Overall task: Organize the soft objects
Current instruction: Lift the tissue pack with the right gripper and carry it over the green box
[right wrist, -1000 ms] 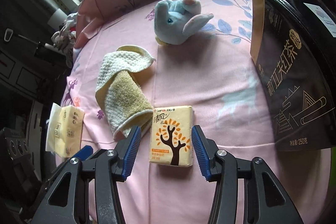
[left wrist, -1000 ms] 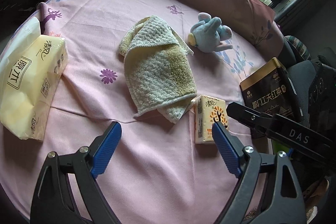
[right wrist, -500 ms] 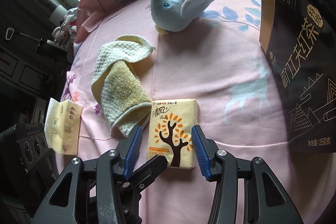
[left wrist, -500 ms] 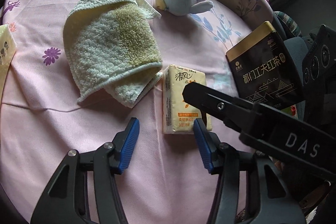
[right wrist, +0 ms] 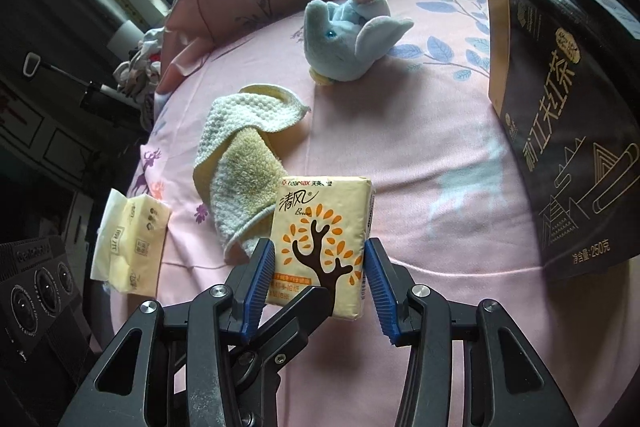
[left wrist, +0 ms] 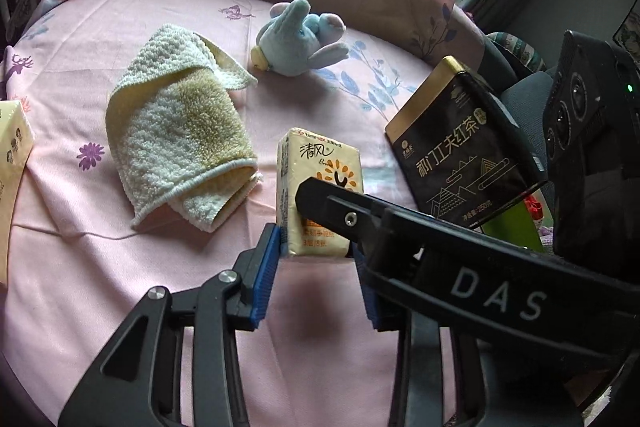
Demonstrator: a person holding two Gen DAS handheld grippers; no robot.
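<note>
Left hand-held gripper [left wrist: 316, 251] is closing on the small tissue pack [left wrist: 318, 195], its pads at the near end, the pack tilting up off the pink bed sheet [left wrist: 160, 307]. Right hand-held gripper [right wrist: 320, 275] is flanking the same pack at medium width; contact unclear. Advice: be squeezing gently, since the pack crushes. Pack is reading "清风"; black tea tin [left wrist: 460, 155] is reading "250克".
</note>
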